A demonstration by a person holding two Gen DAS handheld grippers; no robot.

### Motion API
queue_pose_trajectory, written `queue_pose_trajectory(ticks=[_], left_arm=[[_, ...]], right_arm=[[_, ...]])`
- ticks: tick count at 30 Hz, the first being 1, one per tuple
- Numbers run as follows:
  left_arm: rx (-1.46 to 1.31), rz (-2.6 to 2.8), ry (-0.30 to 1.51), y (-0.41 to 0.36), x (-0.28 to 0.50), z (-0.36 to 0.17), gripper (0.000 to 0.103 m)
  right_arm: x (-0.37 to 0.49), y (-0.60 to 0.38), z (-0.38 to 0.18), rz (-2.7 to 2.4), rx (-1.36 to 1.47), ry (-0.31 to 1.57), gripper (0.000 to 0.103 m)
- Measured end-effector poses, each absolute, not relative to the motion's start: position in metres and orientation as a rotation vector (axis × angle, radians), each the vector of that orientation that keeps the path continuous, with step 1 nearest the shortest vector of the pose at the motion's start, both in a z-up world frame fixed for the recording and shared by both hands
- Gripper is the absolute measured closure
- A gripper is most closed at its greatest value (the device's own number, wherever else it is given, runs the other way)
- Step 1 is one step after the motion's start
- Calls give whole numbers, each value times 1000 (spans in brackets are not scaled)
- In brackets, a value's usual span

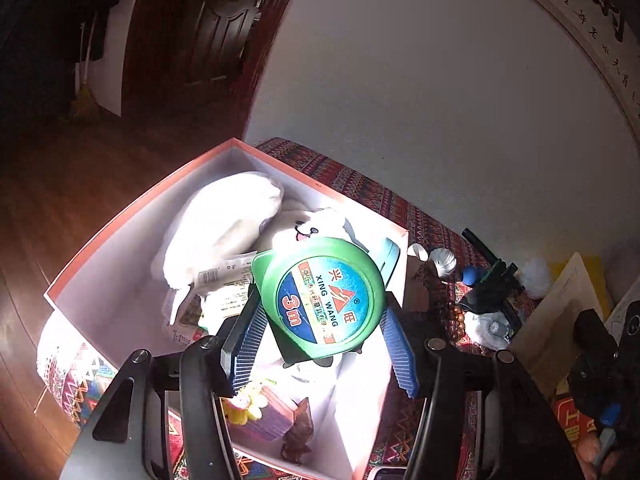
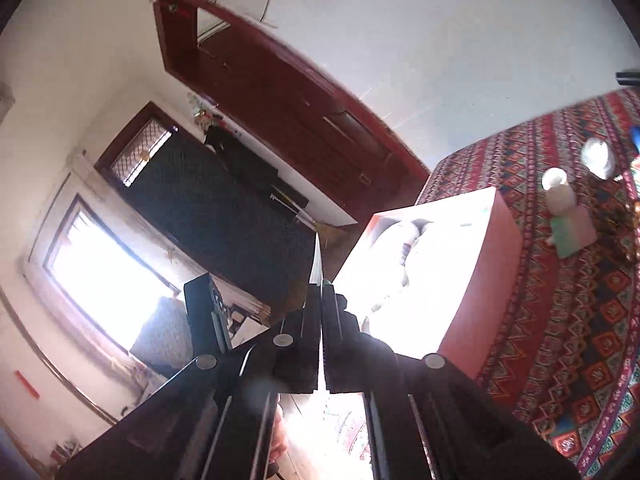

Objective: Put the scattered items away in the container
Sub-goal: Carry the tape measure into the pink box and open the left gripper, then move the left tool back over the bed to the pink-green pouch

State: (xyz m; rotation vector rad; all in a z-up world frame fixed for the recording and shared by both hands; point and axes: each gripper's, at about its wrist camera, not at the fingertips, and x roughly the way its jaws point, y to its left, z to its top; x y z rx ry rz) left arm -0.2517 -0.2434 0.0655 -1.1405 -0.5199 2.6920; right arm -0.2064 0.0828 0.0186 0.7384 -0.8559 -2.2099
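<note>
Tape measure [image 1: 322, 294], round and glossy green, sits clamped between your left gripper's [image 1: 324, 320] ribbed blue pads above the white-lined orange box [image 1: 120, 216]. Your right gripper [image 2: 322, 292] is shut on a thin white sheet [image 2: 317, 260]. A red patterned cloth [image 2: 560, 320] covers the table beside a white wall [image 1: 420, 100].

We read this as a room in a home. Evidence: dark wooden panelled door [image 1: 216, 36], wood floor [image 1: 60, 184], plain white wall [image 1: 420, 80] with a hanging calligraphy scroll [image 1: 600, 28]. The work surface carries a red patterned cloth [image 2: 560, 320]. A bright window [image 2: 108, 276] and a broom [image 1: 84, 100] leaning in the corner fit household use.
</note>
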Motion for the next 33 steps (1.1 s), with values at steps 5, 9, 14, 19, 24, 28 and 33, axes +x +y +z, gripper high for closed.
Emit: queue_pose_trajectory(ticks=[5, 9, 14, 19, 24, 28, 33], left_arm=[[-1095, 2814, -529, -266, -245, 75, 22], [-1059, 2836, -602, -283, -241, 79, 19], [-1076, 2827, -610, -280, -242, 76, 19], [-1070, 2801, -538, -252, -242, 77, 19], [-1040, 2781, -397, -202, -238, 79, 19], [-1032, 2716, -246, -140, -233, 70, 19], [-1070, 2615, 1, -47, -231, 42, 19]], right_arm=[[-236, 23, 12, -2215, 835, -728, 93], [-245, 10, -3, -2306, 926, -673, 16], [-239, 33, -8, -2300, 909, -744, 16], [-224, 70, 0, -2329, 870, -791, 16], [-190, 141, 6, -2449, 782, -864, 16], [-156, 224, -8, -2542, 649, -1073, 16], [-132, 324, -57, -2597, 557, -1367, 16]])
